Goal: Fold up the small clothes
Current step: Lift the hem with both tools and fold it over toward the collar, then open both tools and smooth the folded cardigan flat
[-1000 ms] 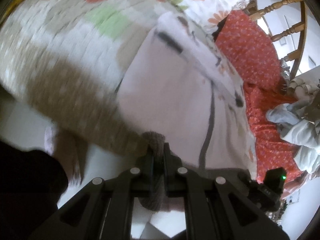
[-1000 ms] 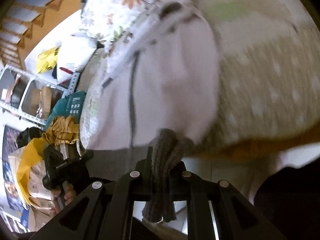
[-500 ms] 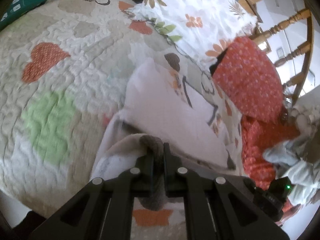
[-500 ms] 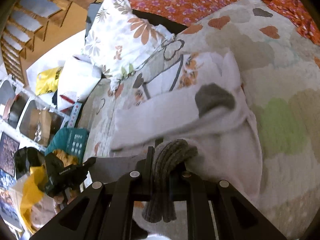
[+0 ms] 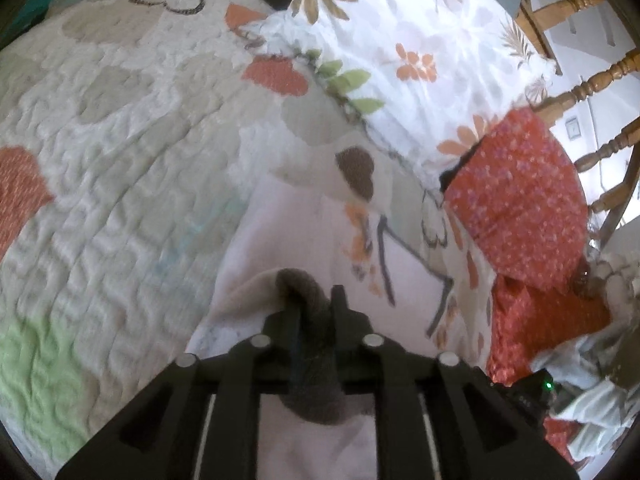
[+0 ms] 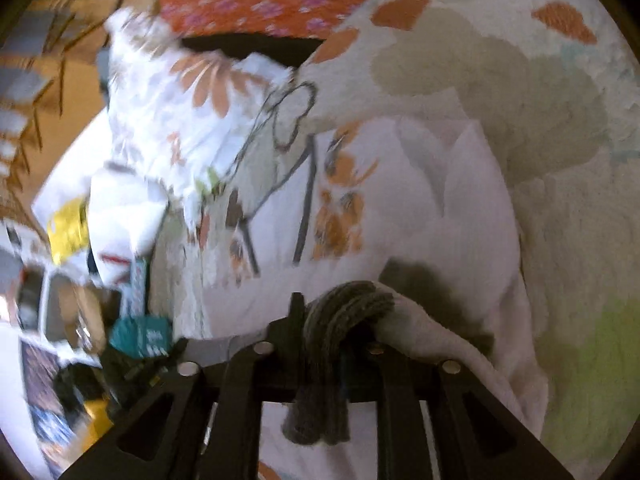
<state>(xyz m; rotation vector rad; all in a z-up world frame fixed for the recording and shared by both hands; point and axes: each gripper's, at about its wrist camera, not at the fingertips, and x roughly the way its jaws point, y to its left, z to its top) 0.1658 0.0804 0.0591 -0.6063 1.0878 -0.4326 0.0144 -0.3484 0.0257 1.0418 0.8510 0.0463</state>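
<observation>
The small white garment (image 5: pixel 304 248) lies on the quilt (image 5: pixel 120 152) of a bed, toward the side where the flowered pillow (image 5: pixel 420 40) and the red spotted cloth (image 5: pixel 516 200) sit, and it is partly doubled over on itself. The left gripper (image 5: pixel 316 312) is pinching a dark grey ribbed cuff (image 5: pixel 304 292) between closed fingers, with a bunch of the same knit hanging out behind them. The right gripper (image 6: pixel 332 320) is likewise clamped on another grey ribbed cuff (image 6: pixel 348 300), its loose end drooping down past the fingers (image 6: pixel 297 312). The garment (image 6: pixel 400 208) shows a printed drawing with orange patches and dark lines on its upper face, and a grey patch near the far edge. It looks light, soft and limp, so it will sag and crease wherever it is not supported, and it will likely drag rather than slide cleanly over the textured quilt (image 6: pixel 560 160). The ribbed cuffs are thicker than the body cloth and give a firm, non-slip place to grip; holding both at once keeps the edge between them taut. Thin body fabric pinched alone would probably slip or bunch. Both views are somewhat blurred, so fine seams are hard to judge.
</observation>
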